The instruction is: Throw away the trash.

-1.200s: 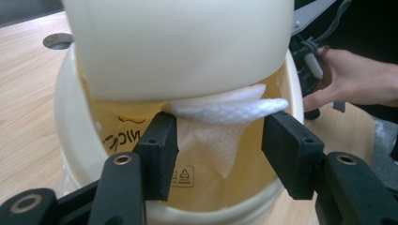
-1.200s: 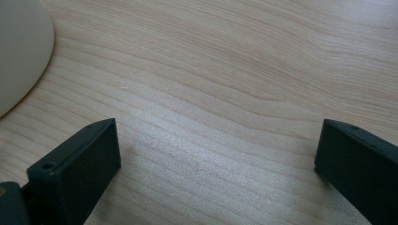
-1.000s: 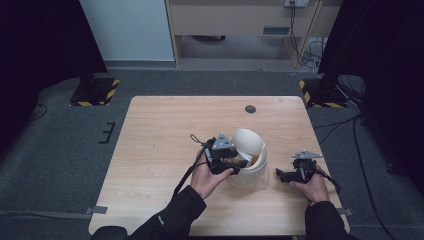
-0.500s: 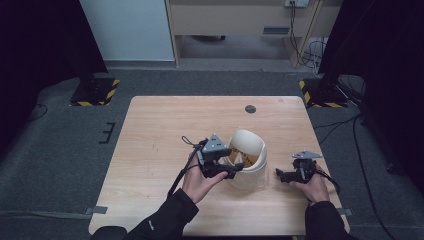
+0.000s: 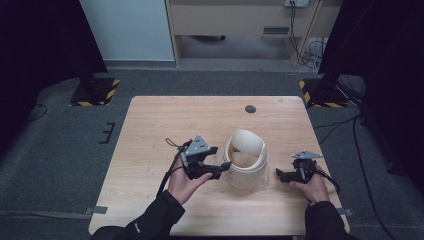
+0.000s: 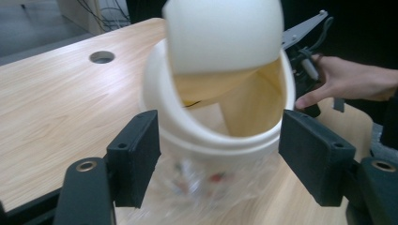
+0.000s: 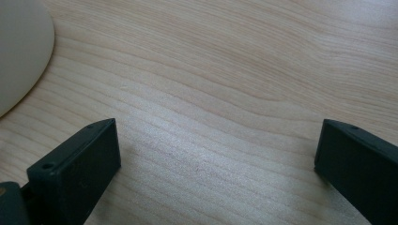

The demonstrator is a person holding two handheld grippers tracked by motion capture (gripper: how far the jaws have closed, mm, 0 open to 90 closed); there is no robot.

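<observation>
A cream bin (image 5: 246,176) with a swing lid (image 6: 225,33) tilted open stands on the wooden table (image 5: 160,120). My left gripper (image 5: 222,168) is just left of the bin and points at it. Its jaws (image 6: 219,145) have just been opening and stand wide apart in front of the rim. Between them, low down, is a blurred clear wrapper (image 6: 199,183) with red specks; the pads do not press on it. My right gripper (image 5: 281,175) rests right of the bin, open over bare wood (image 7: 216,150). The bin's wall (image 7: 19,47) is at the upper left of its view.
A round cable hole (image 5: 250,108) sits near the table's far edge. The person's right hand (image 6: 347,79) with the right gripper appears behind the bin in the left gripper view. Dark floor with stand bases (image 5: 95,91) surrounds the table.
My left gripper has drawn back to the left, away from the bin's opening, and its jaws have spread wider. The right gripper has stayed put.
</observation>
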